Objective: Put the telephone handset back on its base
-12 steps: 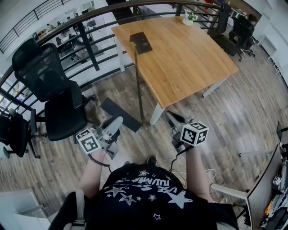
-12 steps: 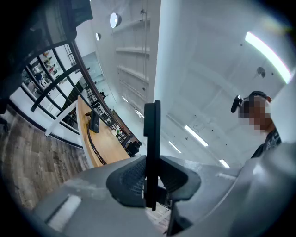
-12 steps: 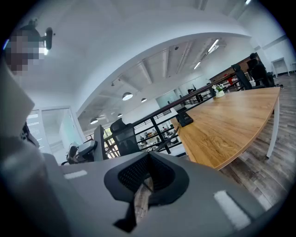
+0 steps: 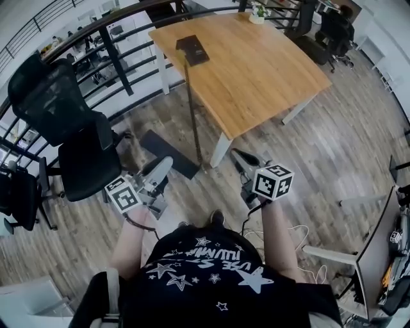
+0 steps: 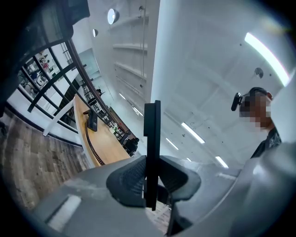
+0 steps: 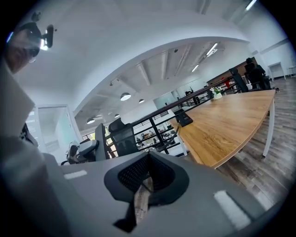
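Observation:
The black telephone base (image 4: 192, 50) sits at the far left end of the wooden table (image 4: 269, 77). A dark coiled cord (image 4: 191, 109) runs from it off the table edge and down to the flat black handset (image 4: 168, 152). My left gripper (image 4: 165, 165) is shut on that handset, low above the floor and short of the table. The left gripper view shows the handset (image 5: 151, 134) edge-on, clamped between the pads, with the base (image 5: 91, 121) far off. My right gripper (image 4: 238, 155) is shut on nothing beside the table leg, its pads (image 6: 152, 173) nearly meeting.
A black office chair (image 4: 77, 141) stands to the left by the dark railing (image 4: 122, 57). More chairs sit beyond the table's far right corner (image 4: 333, 32), and a small plant (image 4: 257, 13) is on its far edge. A monitor (image 4: 378, 256) is at the right.
The whole view has shifted a little upward in the picture. Both grippers keep the same pose, with the handset still in the left one.

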Available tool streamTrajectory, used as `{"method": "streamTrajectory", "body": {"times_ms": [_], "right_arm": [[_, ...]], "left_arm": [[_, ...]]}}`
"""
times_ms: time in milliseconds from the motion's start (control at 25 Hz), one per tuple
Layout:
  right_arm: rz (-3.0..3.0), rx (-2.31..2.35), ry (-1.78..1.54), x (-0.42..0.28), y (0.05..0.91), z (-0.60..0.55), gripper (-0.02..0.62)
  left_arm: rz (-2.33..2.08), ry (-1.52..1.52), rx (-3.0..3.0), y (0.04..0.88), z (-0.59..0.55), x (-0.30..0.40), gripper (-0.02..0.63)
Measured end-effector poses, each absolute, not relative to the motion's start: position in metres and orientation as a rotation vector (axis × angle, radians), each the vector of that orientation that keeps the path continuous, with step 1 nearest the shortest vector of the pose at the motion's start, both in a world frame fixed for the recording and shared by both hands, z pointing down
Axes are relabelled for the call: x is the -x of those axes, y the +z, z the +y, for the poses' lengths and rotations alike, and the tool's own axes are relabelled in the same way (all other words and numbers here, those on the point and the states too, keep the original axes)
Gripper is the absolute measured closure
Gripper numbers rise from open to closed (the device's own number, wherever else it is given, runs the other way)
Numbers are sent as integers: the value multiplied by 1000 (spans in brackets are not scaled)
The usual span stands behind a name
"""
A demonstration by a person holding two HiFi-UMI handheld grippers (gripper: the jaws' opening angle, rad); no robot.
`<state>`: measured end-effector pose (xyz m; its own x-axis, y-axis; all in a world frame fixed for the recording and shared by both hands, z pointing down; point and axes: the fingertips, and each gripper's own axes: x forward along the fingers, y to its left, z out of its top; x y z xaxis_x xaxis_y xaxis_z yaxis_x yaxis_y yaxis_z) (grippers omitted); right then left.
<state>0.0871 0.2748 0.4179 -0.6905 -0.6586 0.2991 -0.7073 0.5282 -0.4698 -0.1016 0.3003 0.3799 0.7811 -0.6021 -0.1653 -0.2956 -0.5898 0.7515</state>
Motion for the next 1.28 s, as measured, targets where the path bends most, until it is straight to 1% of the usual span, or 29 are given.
{"method": "streamTrajectory", "body": {"times_ms": [280, 560, 800, 1000, 1280], "right_arm": [[-2593, -1310, 823, -89, 428, 285, 597], [-2504, -1493, 710, -75, 424, 285, 595], [-2441, -1619, 738, -75, 439, 275, 595], [-2452, -1620, 795, -84, 454, 228, 595], [-2492, -1553, 871, -88, 460, 119, 595]], "left_arm": [[-642, -489, -2221, 389, 306, 104, 523], [-637, -465, -2236, 392, 301, 127, 523], [-658, -448, -2213, 407, 288, 148, 523], [-714, -448, -2191, 418, 258, 148, 523], [-805, -449, -2176, 416, 187, 141, 523]]}}
